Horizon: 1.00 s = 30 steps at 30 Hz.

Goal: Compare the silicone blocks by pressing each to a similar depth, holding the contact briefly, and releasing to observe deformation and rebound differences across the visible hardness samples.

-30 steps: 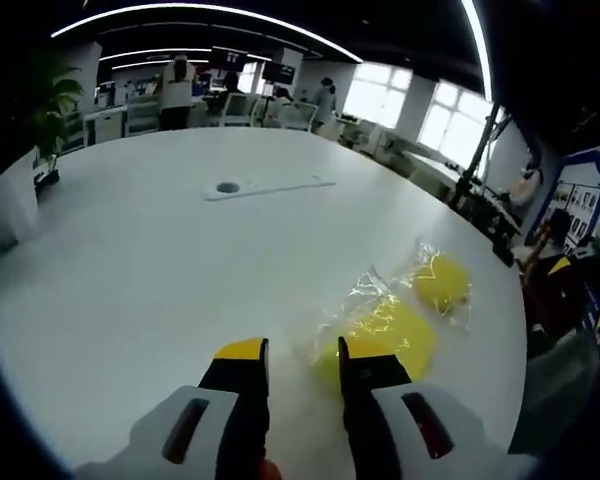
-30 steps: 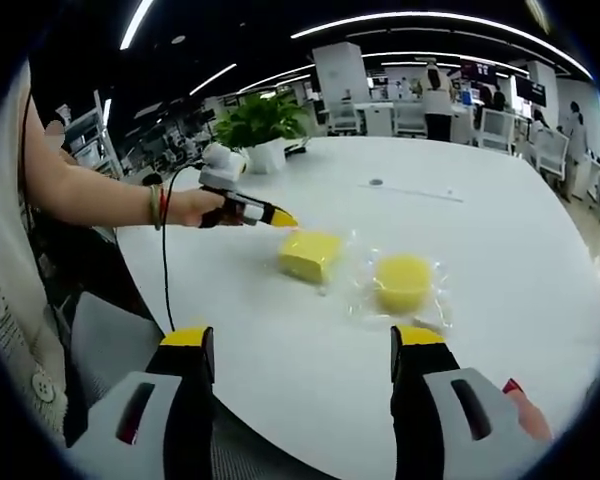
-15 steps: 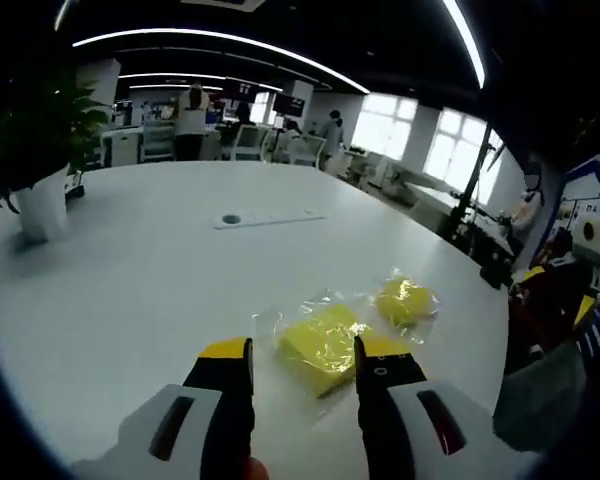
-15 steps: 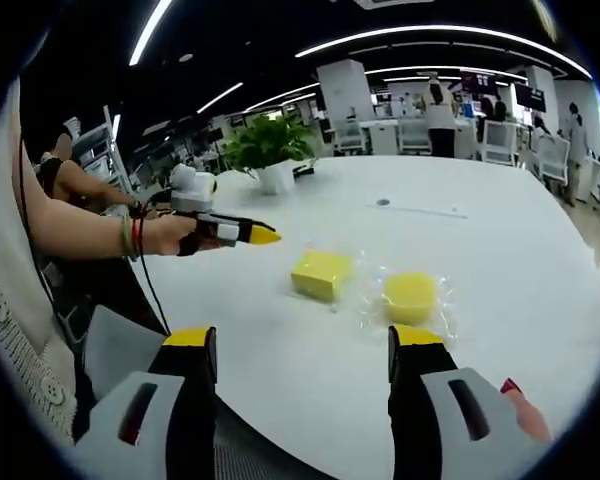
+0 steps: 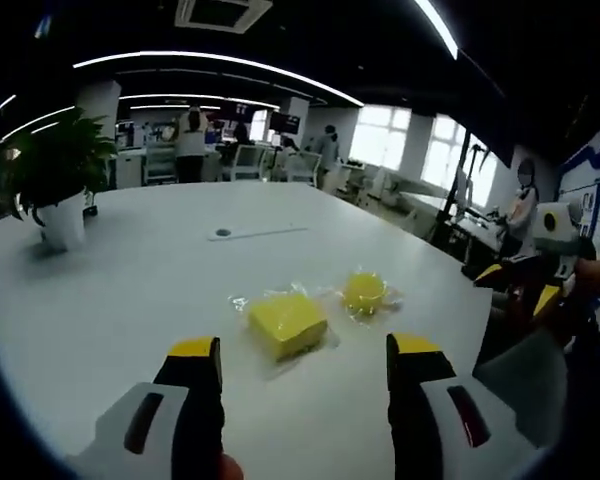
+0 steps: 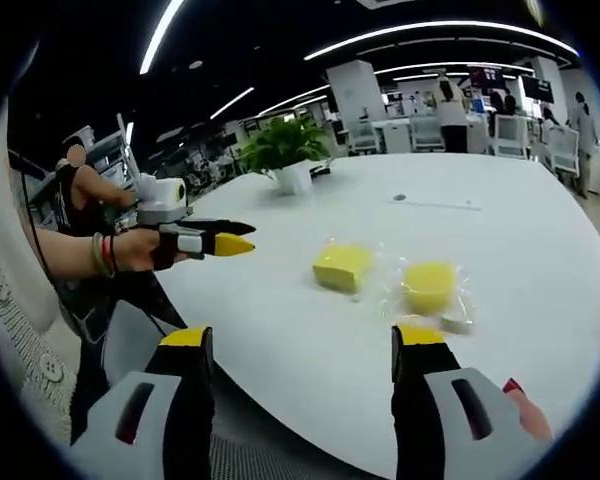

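Yellow square silicone block point(image 5: 287, 323) mid-frame; my left hand-held gripper point(image 5: 303, 352) is spread, and crinkly wrap could let it skid.

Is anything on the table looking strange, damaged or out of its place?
Nothing looks damaged or spilled. The square yellow block and the round yellow block each lie in crinkled clear wrap on the white table, apart from each other. The left gripper and right gripper are both off the blocks, jaws open.
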Motion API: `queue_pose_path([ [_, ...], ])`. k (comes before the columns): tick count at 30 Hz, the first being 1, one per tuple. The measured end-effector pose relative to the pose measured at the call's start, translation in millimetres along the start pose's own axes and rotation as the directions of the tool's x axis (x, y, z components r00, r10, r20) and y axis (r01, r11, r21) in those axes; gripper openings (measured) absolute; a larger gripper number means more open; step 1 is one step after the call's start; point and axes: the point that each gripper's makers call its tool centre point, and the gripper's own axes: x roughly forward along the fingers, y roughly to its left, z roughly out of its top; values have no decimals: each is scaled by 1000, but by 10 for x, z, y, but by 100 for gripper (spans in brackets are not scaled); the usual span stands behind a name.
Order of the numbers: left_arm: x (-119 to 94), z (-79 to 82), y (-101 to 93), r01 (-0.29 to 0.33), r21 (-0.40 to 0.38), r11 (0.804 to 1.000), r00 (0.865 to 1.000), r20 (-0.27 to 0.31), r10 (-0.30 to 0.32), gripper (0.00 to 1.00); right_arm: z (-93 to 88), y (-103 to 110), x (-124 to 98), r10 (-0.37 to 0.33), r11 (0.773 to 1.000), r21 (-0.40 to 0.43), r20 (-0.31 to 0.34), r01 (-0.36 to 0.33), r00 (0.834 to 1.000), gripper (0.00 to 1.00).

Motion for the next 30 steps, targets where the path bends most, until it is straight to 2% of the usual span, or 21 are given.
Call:
queue_pose_path([
  [4, -183, -60, -57, -31, -37, 999, 1000, 2, 31, 70, -18, 33, -8, 13, 1000, -2, 2, -13, 1000, 67],
  [6, -273, -84, -100, -53, -69, 996, 998, 30, 56, 71, -26, 41, -28, 13, 1000, -10, 6, -13, 1000, 67],
  [11, -406, -255, -229, -76, -99, 992, 997, 13, 77, 73, -30, 63, -49, 27, 1000, 2, 18, -27, 999, 66],
  [15, -467, -320, -286, -85, -145, 986, 996, 18, 88, 72, -26, 93, -58, 36, 999, 9, 29, -36, 999, 66],
  [22, -503, -337, -342, -83, -138, 987, 996, 13, 86, 73, -43, 113, -76, 43, 999, 4, 30, -43, 999, 65],
  [30, -533, -323, -268, -90, -129, 988, 996, 14, 93, 73, -51, 70, -85, 35, 999, 6, 30, -36, 999, 64],
])
